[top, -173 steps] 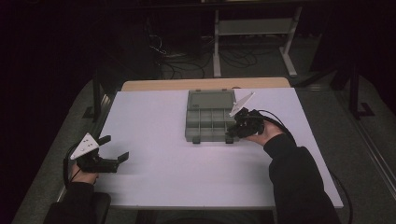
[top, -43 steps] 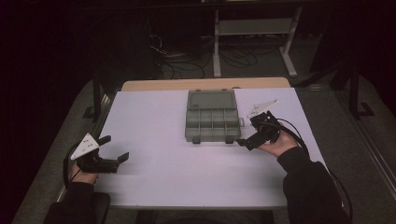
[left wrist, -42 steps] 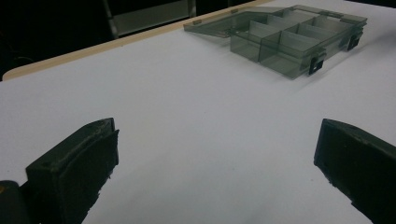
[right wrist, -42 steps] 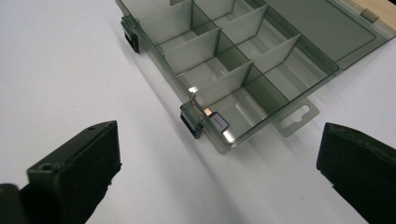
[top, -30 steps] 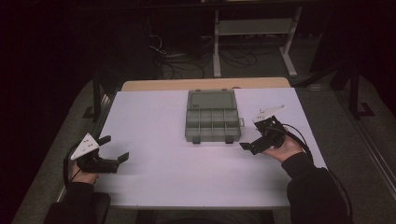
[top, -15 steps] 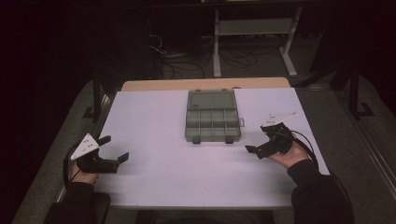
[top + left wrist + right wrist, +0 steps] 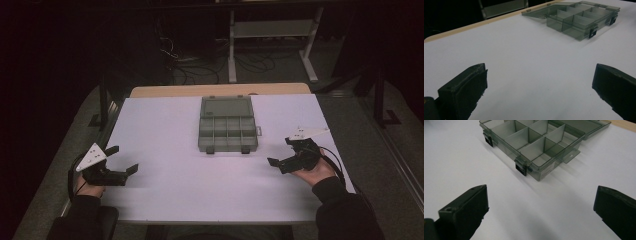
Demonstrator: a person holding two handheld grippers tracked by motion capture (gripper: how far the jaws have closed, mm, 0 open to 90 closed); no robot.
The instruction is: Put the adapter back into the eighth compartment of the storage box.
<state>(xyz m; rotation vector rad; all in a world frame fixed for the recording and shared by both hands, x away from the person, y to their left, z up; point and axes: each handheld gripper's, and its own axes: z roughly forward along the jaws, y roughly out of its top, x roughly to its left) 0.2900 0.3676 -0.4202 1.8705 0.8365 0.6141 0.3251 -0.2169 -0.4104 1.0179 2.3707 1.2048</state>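
While nothing lies between them on the white table [image 7: 165, 135], the grey compartment box [image 7: 226, 131] sits at its far middle, lid flat behind it. Near left, the left gripper [image 7: 124, 161] gapes wide, empty. Near right, the right gripper [image 7: 280, 154] does likewise. From each gripper view, smoky translucent plastic dividers and dark latches [image 7: 521, 168] show, jaws spread wide over bare tabletop.

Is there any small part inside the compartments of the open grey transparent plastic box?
No, in the right gripper view the compartments of the grey transparent plastic box show bare walls and floors.
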